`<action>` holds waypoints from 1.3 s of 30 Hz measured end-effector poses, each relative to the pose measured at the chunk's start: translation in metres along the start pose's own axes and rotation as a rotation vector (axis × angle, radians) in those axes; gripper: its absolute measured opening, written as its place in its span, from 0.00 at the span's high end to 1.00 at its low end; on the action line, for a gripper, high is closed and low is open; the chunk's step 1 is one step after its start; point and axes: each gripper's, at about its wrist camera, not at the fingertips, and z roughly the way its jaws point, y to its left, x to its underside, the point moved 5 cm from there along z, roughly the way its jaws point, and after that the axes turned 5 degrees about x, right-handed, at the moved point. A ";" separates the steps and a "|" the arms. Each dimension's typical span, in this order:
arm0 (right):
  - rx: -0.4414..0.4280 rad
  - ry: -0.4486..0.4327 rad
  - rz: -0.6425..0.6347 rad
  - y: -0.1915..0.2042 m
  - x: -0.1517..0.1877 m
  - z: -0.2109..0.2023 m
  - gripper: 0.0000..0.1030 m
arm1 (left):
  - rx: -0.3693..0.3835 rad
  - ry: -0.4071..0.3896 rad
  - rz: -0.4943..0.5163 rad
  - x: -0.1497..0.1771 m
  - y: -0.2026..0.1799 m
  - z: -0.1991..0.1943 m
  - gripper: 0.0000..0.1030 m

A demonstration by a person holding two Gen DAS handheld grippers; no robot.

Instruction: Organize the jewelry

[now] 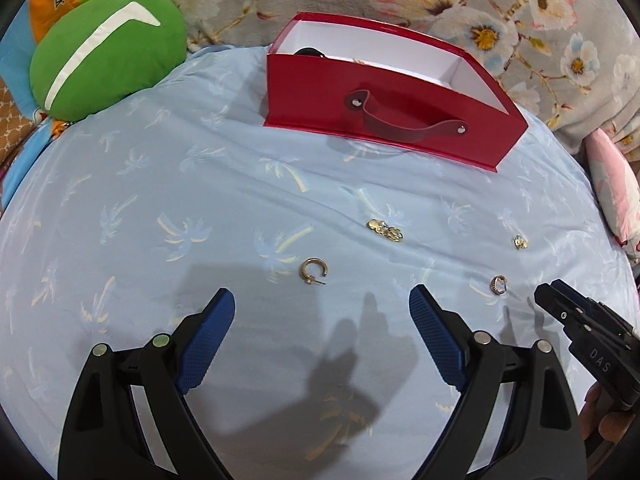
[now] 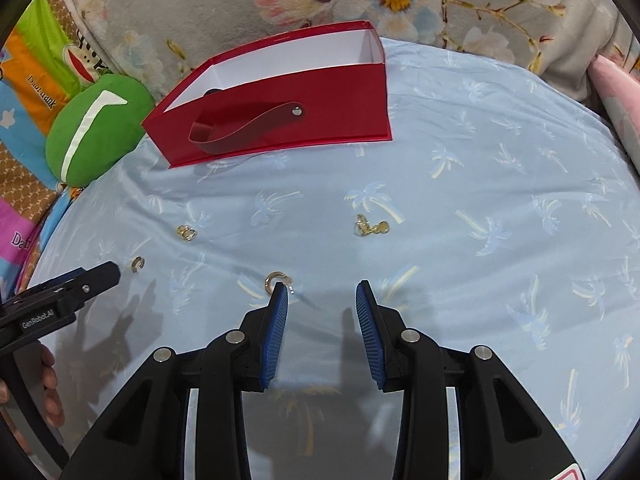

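Several gold earrings lie on a light blue palm-print sheet (image 1: 200, 184). In the left wrist view a gold hoop (image 1: 313, 273) lies just ahead of my open, empty left gripper (image 1: 322, 304). A gold cluster (image 1: 384, 230), a small piece (image 1: 520, 242) and a second small hoop (image 1: 498, 285) lie to the right. My right gripper (image 2: 322, 294) is open and empty, its left fingertip (image 2: 280, 300) beside a hoop (image 2: 276, 280). A cluster (image 2: 370, 227) lies ahead. An open red box (image 1: 384, 108) with a strap handle stands behind, with a dark item inside.
A green cushion (image 1: 104, 60) lies at the far left beside colourful printed fabric. A grey floral blanket (image 1: 480, 8) runs along the back. A pink pillow (image 1: 612, 184) sits at the right edge. The red box also shows in the right wrist view (image 2: 280, 120).
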 end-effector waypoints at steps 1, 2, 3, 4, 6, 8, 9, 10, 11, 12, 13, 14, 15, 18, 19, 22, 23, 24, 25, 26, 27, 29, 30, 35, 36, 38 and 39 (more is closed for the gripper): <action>-0.006 0.004 -0.010 0.004 0.001 0.001 0.66 | -0.002 0.003 0.001 0.001 -0.001 0.002 0.16; -0.012 0.007 -0.020 0.009 0.002 0.003 0.66 | 0.000 0.011 -0.003 0.002 -0.001 0.006 0.16; -0.018 0.011 -0.032 0.014 0.003 0.005 0.66 | 0.000 0.014 -0.009 0.003 0.000 0.008 0.16; -0.022 0.016 -0.043 0.017 0.004 0.007 0.66 | -0.001 0.015 -0.020 0.003 0.002 0.011 0.16; -0.023 0.024 -0.066 0.025 0.005 0.014 0.66 | 0.002 0.017 -0.036 0.004 0.007 0.016 0.16; -0.023 0.030 -0.081 0.032 0.004 0.020 0.66 | 0.007 0.016 -0.056 0.003 0.013 0.021 0.18; -0.022 0.031 -0.085 0.034 0.003 0.022 0.66 | 0.011 0.011 -0.062 0.002 0.014 0.022 0.21; -0.019 0.033 -0.089 0.035 0.003 0.025 0.66 | 0.013 0.006 -0.066 0.001 0.016 0.023 0.22; -0.015 0.036 -0.092 0.036 0.002 0.028 0.66 | 0.010 0.006 -0.065 0.000 0.018 0.026 0.24; -0.014 0.037 -0.092 0.036 0.002 0.029 0.66 | 0.010 0.003 -0.060 0.000 0.019 0.028 0.27; -0.013 0.041 -0.092 0.037 0.002 0.032 0.66 | 0.006 -0.008 -0.052 -0.001 0.019 0.029 0.27; -0.013 0.045 -0.094 0.038 0.002 0.034 0.66 | 0.000 -0.020 -0.037 -0.002 0.018 0.030 0.29; -0.008 0.037 -0.101 0.038 0.002 0.035 0.66 | -0.001 -0.026 -0.024 -0.002 0.017 0.031 0.31; 0.012 0.029 -0.126 0.041 0.002 0.035 0.69 | 0.015 -0.047 0.020 -0.002 0.011 0.032 0.41; 0.018 0.026 -0.129 0.041 0.002 0.035 0.72 | 0.021 -0.048 0.032 -0.002 0.009 0.032 0.43; 0.018 0.024 -0.124 0.040 0.002 0.036 0.84 | 0.046 -0.045 0.054 -0.003 0.004 0.033 0.58; 0.012 0.025 -0.119 0.039 0.001 0.036 0.84 | 0.049 -0.044 0.057 -0.003 0.004 0.033 0.63; 0.009 0.025 -0.116 0.038 0.002 0.036 0.84 | 0.056 -0.042 0.059 -0.003 0.003 0.033 0.71; 0.008 0.024 -0.115 0.038 0.002 0.036 0.84 | 0.059 -0.040 0.059 -0.003 0.003 0.033 0.75; 0.008 0.023 -0.114 0.038 0.002 0.036 0.84 | 0.067 -0.036 0.056 -0.003 0.003 0.033 0.82; 0.006 0.023 -0.113 0.038 0.002 0.036 0.84 | 0.077 -0.031 0.050 -0.003 0.003 0.033 0.84; 0.002 0.022 -0.109 0.038 0.002 0.035 0.84 | 0.099 -0.020 0.030 -0.003 0.003 0.033 0.84; 0.000 0.021 -0.108 0.038 0.002 0.035 0.84 | 0.115 -0.016 0.016 -0.003 0.003 0.032 0.84; -0.010 0.000 -0.099 0.037 -0.001 0.025 0.84 | 0.159 -0.013 -0.015 -0.002 0.000 0.023 0.85; -0.013 -0.006 -0.097 0.036 -0.003 0.022 0.84 | 0.163 -0.019 -0.016 -0.003 -0.001 0.019 0.85; -0.022 -0.024 -0.089 0.036 -0.007 0.014 0.84 | 0.167 -0.035 -0.014 -0.007 -0.003 0.010 0.85; -0.027 -0.035 -0.084 0.036 -0.011 0.009 0.84 | 0.171 -0.045 -0.014 -0.011 -0.004 0.005 0.85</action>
